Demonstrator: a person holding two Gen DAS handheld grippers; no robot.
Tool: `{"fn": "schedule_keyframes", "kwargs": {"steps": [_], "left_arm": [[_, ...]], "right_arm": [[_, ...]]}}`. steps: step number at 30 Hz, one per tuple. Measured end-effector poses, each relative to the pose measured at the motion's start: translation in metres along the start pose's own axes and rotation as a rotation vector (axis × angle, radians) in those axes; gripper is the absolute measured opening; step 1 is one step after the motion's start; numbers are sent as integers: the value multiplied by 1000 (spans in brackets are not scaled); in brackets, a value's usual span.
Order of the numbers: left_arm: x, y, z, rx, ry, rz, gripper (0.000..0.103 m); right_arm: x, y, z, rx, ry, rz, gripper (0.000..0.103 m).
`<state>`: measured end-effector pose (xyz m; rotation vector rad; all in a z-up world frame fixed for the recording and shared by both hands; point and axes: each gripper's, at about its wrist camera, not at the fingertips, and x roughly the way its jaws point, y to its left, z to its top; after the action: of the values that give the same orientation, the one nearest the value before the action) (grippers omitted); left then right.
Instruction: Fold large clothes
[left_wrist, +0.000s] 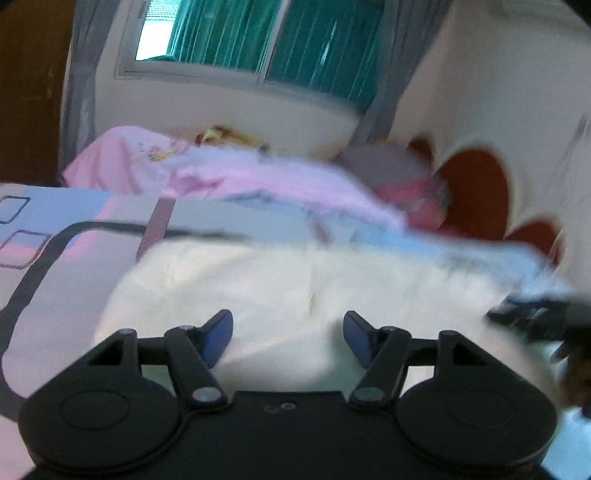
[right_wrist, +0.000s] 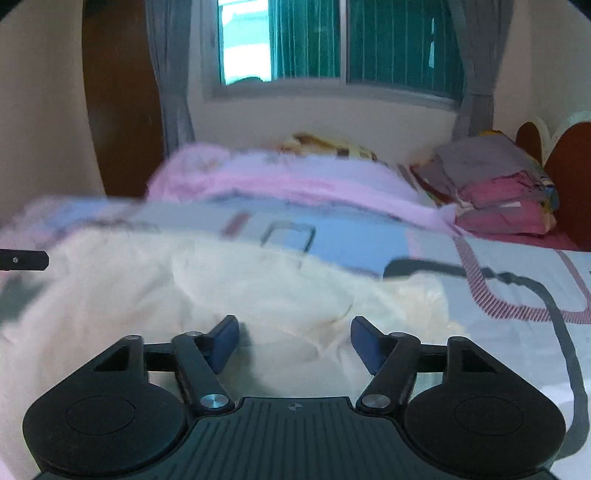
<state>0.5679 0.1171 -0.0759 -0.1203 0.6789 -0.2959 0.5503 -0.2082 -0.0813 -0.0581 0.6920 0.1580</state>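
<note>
A large cream-white garment (left_wrist: 280, 284) lies spread on the patterned bed cover, seen also in the right wrist view as a rumpled cream cloth (right_wrist: 229, 288). My left gripper (left_wrist: 288, 332) hovers over it with its blue pads apart and nothing between them. My right gripper (right_wrist: 293, 339) also stands open above the cloth, its pads clear of the fabric. The tip of the other gripper shows at the right edge of the left view (left_wrist: 535, 317) and at the left edge of the right view (right_wrist: 26, 260). Both pictures are blurred.
A pale blue bed cover (right_wrist: 517, 295) with black and striped shapes covers the bed. A pink blanket (right_wrist: 280, 181) lies heaped behind. Folded pink and grey clothes (right_wrist: 498, 188) are stacked at the back right by a red headboard (left_wrist: 476, 192). A window (right_wrist: 332, 40) with curtains is beyond.
</note>
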Motion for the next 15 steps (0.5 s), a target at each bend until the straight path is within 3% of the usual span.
{"fn": "schedule_keyframes", "kwargs": {"steps": [3, 8, 11, 14, 15], "left_arm": [[15, 1, -14, 28, 11, 59, 67], [17, 7, -17, 48, 30, 73, 68], [0, 12, -19, 40, 16, 82, 68], [-44, 31, -35, 40, -40, 190, 78], [-62, 41, -45, 41, -49, 272, 83]], "right_arm": [[16, -5, -14, 27, 2, -11, 69], [22, -4, -15, 6, 21, -27, 69], [-1, -11, -16, 46, -18, -42, 69], [-48, -41, -34, 137, -67, -104, 69], [-67, -56, -44, 204, -78, -113, 69]]}}
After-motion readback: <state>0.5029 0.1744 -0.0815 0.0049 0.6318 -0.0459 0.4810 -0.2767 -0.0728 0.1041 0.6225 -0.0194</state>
